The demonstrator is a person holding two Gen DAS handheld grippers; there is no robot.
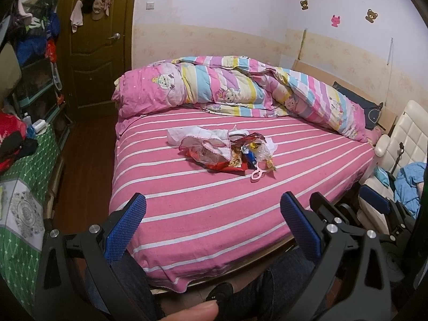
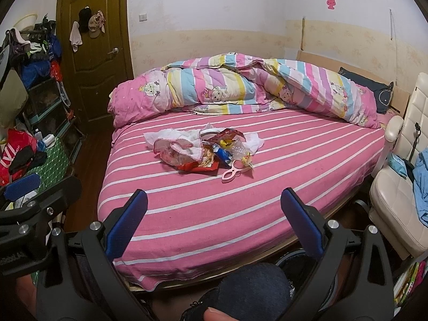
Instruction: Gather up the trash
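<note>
The left gripper (image 1: 213, 215) has its 2 blue-padded fingers spread wide apart with nothing between them, hanging above the near edge of the bed. The right gripper (image 2: 214, 210) is likewise spread wide and empty, just beside the left one (each shows at the edge of the other's view). Below both, the person's dark-trousered knees and a thumb tip show.

Well beyond the fingertips, near the middle of the pink mattress sheet with thin white stripes (image 1: 203, 206), lies the heap of trash (image 1: 227, 151): crinkled clear plastic film, a red flat snack wrapper (image 2: 199, 166), a small blue packet, yellow sweet wrappers and crumpled white tissue. A white cloth with pink scalloped trim (image 1: 206, 140) is draped partly over the heap, and a pink plastic clip with loop handles (image 2: 230, 173) touches its near edge; whether these 2 count as rubbish I cannot tell.

The wrappers should be very light, thin and slippery, collapsing under any squeeze, and nothing looks fragile. A pinch on a bunched fold or a raised corner looks the best hold; flat film lying on soft bedding is likely to slide away.

Behind the heap a rolled pastel-striped cartoon quilt (image 1: 240, 91) runs along the wall side.
</note>
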